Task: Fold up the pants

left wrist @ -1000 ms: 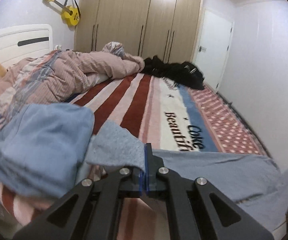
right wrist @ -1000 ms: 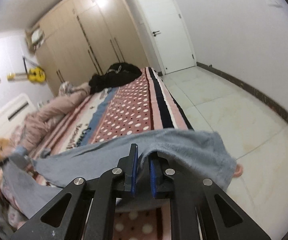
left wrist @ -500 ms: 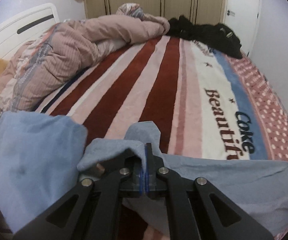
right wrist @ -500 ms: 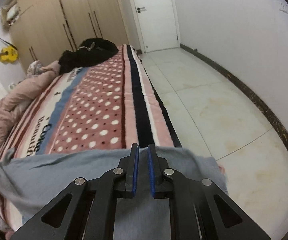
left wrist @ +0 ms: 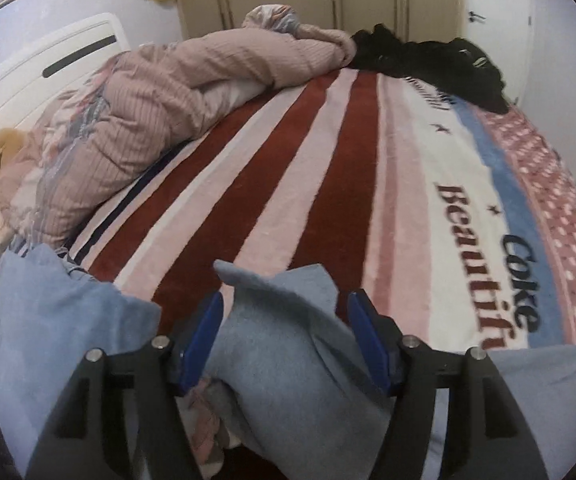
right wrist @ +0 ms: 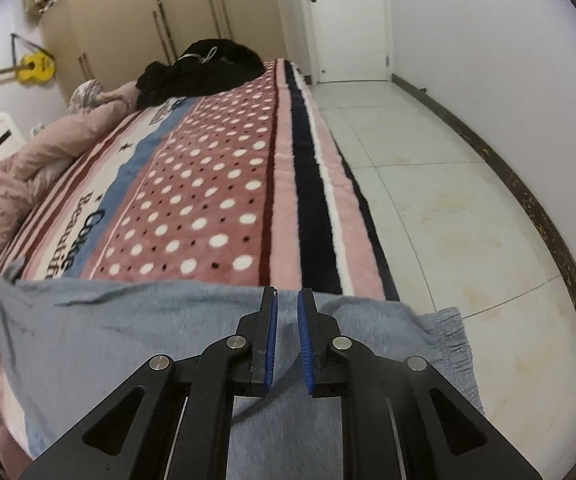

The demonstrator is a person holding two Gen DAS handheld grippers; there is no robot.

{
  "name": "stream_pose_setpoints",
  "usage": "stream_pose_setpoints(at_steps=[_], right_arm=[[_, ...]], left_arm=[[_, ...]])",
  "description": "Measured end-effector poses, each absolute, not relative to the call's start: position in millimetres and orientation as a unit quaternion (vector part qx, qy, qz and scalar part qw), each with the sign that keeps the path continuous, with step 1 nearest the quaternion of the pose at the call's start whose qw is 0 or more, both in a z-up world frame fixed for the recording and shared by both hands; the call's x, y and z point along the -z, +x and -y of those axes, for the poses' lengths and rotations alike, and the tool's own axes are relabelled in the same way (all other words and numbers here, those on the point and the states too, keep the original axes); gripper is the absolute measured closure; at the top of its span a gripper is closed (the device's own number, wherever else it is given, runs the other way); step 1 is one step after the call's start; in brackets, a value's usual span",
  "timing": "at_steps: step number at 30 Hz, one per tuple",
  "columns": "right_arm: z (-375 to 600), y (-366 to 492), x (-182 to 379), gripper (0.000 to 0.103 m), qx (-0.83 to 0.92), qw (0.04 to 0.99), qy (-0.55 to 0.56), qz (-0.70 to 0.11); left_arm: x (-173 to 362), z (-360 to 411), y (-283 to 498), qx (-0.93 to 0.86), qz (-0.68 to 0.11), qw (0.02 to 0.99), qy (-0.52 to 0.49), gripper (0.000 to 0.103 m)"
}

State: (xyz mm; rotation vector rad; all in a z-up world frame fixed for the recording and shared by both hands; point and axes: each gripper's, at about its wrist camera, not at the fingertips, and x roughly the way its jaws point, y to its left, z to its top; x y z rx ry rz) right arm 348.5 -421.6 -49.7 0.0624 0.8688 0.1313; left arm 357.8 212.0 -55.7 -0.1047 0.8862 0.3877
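Note:
Grey-blue pants (right wrist: 99,336) lie across the near edge of the bed, waistband end (right wrist: 444,336) hanging off the right side. In the left wrist view the pant leg end (left wrist: 283,320) lies bunched between the wide-open jaws of my left gripper (left wrist: 285,312), no longer held. My right gripper (right wrist: 286,312) has its jaws a small gap apart over the pants' top edge, with cloth showing between the blue pads (right wrist: 271,340); no firm grip shows.
The striped and dotted bed blanket (left wrist: 328,168) stretches ahead. A pink quilt (left wrist: 147,112) is heaped at the left and black clothes (left wrist: 432,64) at the far end. A blue cloth (left wrist: 47,328) lies at the left. A tiled floor (right wrist: 448,200) runs along the bed's right.
Both grippers came down toward the bed with the pants. My left gripper opened and let go of the pant leg end. My right gripper's jaws parted slightly.

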Motion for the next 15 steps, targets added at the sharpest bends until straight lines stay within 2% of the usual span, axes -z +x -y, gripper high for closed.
stream_pose_setpoints(at_steps=[1,3,5,7,9,13,15], right_arm=[[422.2,346.8,50.4,0.090,-0.064,0.904,0.023,-0.422],[427.4,343.1,52.8,0.068,-0.057,0.903,0.002,-0.425],[435.3,340.3,55.5,0.058,-0.053,0.902,-0.013,-0.428],[441.7,337.6,58.2,0.052,-0.058,0.901,-0.038,-0.427],[444.0,336.3,60.5,0.033,-0.081,0.899,-0.069,-0.426],[422.9,324.1,57.6,0.025,-0.172,0.887,-0.117,-0.412],[398.7,318.6,55.4,0.015,-0.204,0.878,-0.162,-0.401]], left_arm=[[51.6,-208.0,353.9,-0.171,-0.422,0.889,-0.052,0.042],[44.1,-193.8,344.4,-0.140,-0.414,0.898,-0.049,0.041],[39.0,-170.9,335.0,-0.100,-0.405,0.908,-0.042,0.035],[36.4,-146.4,328.3,-0.062,-0.397,0.915,-0.031,0.033],[36.1,-123.2,326.1,-0.030,-0.396,0.917,-0.024,0.033],[42.6,-78.5,328.4,0.030,-0.400,0.916,-0.001,0.032],[49.5,-62.3,331.6,0.052,-0.406,0.912,0.011,0.032]])
